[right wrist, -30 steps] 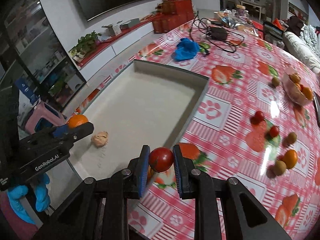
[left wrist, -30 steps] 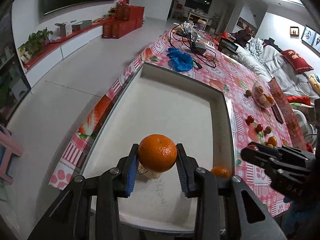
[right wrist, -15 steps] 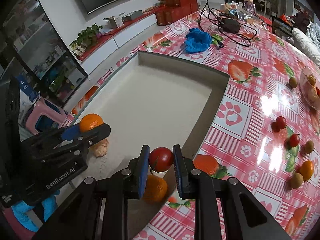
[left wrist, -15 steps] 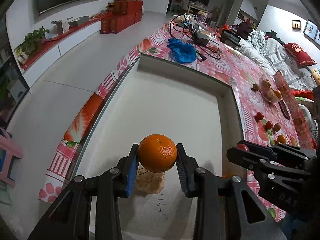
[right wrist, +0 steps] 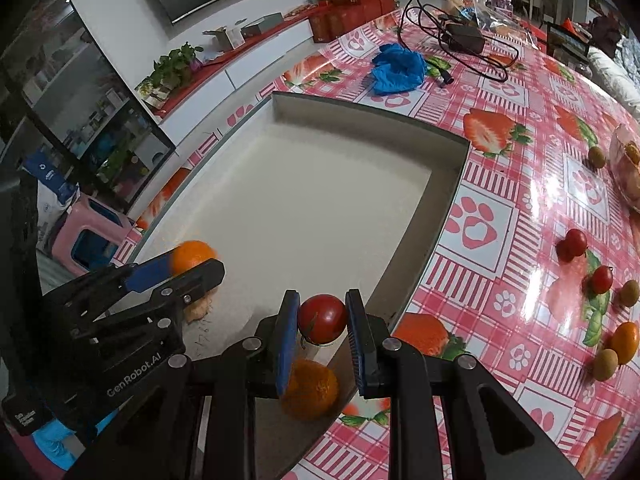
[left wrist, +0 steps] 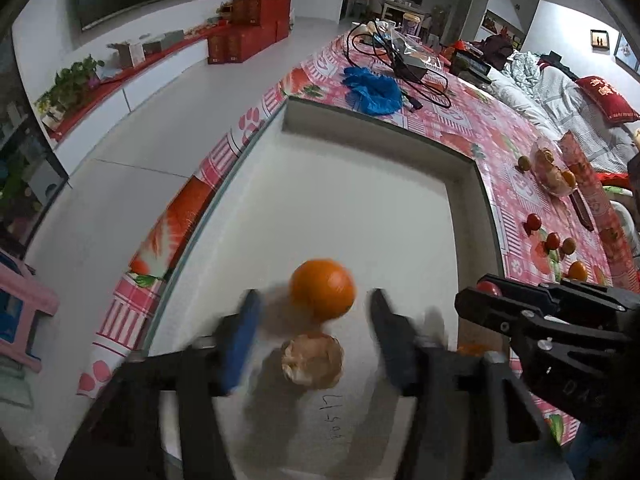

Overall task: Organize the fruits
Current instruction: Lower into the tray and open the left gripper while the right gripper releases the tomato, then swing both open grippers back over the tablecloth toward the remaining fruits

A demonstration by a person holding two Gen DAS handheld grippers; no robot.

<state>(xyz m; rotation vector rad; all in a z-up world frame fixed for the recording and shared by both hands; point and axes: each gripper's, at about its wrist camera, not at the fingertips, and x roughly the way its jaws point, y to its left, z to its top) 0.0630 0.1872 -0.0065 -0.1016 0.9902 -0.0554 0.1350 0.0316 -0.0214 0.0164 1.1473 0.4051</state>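
My left gripper [left wrist: 314,322] is open over the near end of the white tray [left wrist: 384,128]. An orange [left wrist: 322,289] sits loose between its blurred fingers, free of both pads, above a pale peeled fruit [left wrist: 313,358] on the tray floor. My right gripper [right wrist: 322,322] is shut on a red tomato [right wrist: 322,317], above the tray's near right corner, where another orange [right wrist: 310,388] lies. The left gripper [right wrist: 192,270] shows at the left of the right wrist view, and the orange [right wrist: 191,254] at its tip.
Loose tomatoes [right wrist: 572,243], small brown fruits [right wrist: 630,292] and an orange [right wrist: 626,342] lie on the strawberry tablecloth right of the tray. A clear fruit bowl [left wrist: 554,170] stands further back. A blue glove [right wrist: 398,68] and black cables [right wrist: 460,36] lie beyond the tray.
My left gripper has opened and let go of the orange, which now sits free between the fingers. My right gripper has moved a little further over the tray with the tomato.
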